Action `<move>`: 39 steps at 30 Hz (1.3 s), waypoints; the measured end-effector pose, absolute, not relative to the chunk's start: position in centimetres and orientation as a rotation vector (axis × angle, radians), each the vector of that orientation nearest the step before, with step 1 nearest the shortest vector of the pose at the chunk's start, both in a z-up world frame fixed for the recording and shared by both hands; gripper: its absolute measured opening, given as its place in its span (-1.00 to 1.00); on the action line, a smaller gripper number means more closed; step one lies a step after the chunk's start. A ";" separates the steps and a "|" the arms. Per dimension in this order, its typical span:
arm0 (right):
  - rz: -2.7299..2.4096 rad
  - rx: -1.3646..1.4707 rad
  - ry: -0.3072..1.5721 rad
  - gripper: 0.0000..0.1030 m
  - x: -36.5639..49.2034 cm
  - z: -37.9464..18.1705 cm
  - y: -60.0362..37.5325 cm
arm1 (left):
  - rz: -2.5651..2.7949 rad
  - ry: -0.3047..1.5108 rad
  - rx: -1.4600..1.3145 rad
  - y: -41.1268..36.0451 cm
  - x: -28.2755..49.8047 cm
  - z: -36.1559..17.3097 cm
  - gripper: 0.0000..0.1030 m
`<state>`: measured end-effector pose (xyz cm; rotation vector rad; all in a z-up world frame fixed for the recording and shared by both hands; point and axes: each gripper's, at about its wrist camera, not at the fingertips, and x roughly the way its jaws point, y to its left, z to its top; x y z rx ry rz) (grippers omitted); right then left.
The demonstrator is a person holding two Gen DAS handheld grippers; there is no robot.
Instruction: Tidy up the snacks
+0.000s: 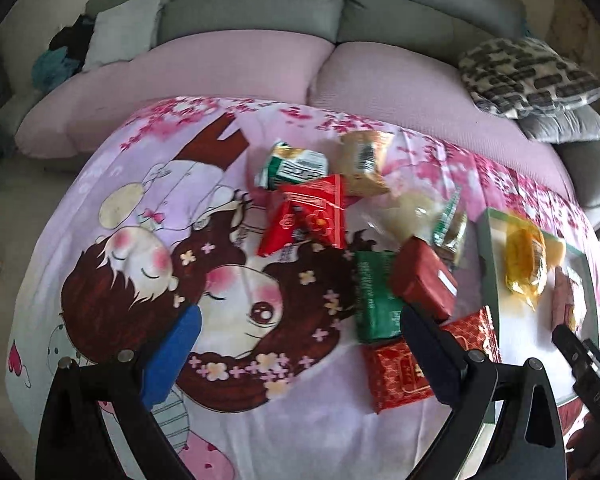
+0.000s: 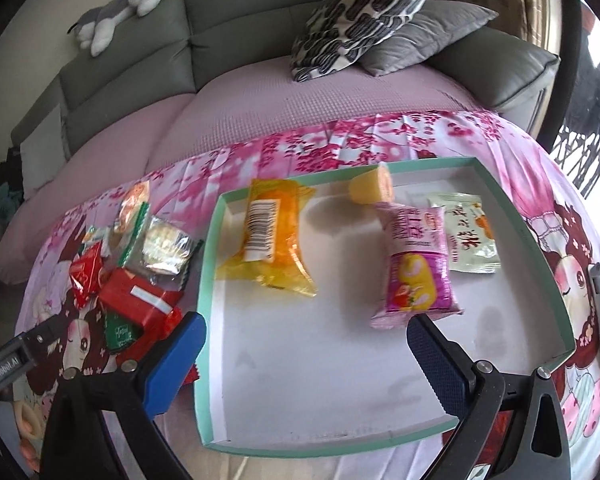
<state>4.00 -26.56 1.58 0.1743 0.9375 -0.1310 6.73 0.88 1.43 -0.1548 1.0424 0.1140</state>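
Observation:
A pile of snack packets lies on the cartoon-print cloth: a red packet (image 1: 306,216), a green-white packet (image 1: 294,164), a tan packet (image 1: 364,160), a dark red box (image 1: 422,276), a green packet (image 1: 374,296) and a red patterned packet (image 1: 404,368). My left gripper (image 1: 300,344) hangs open over the cloth, left of the pile, holding nothing. In the right wrist view a shallow green-rimmed tray (image 2: 210,280) holds a yellow packet (image 2: 268,240), a pink packet (image 2: 416,264), a pale packet (image 2: 470,236) and a small yellow roll (image 2: 370,188). My right gripper (image 2: 304,344) is open above the tray's near part, empty.
A grey sofa with pink seat covers (image 1: 240,68) runs behind the table. Patterned and grey cushions (image 2: 360,20) rest on it, with a plush toy (image 2: 116,8) on the backrest. The snack pile (image 2: 132,272) sits left of the tray. The other gripper's tip (image 2: 24,348) shows at far left.

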 end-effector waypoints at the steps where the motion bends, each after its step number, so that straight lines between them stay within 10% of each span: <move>1: -0.129 0.164 0.941 0.97 4.1 1.5 -26.1 | 0.117 1.042 -0.163 1.2 6.7 1.4 0.93; 39: -0.225 0.044 1.074 0.95 8.0 -3.3 -14.2 | 0.218 1.147 -0.238 7.0 7.9 -2.4 0.94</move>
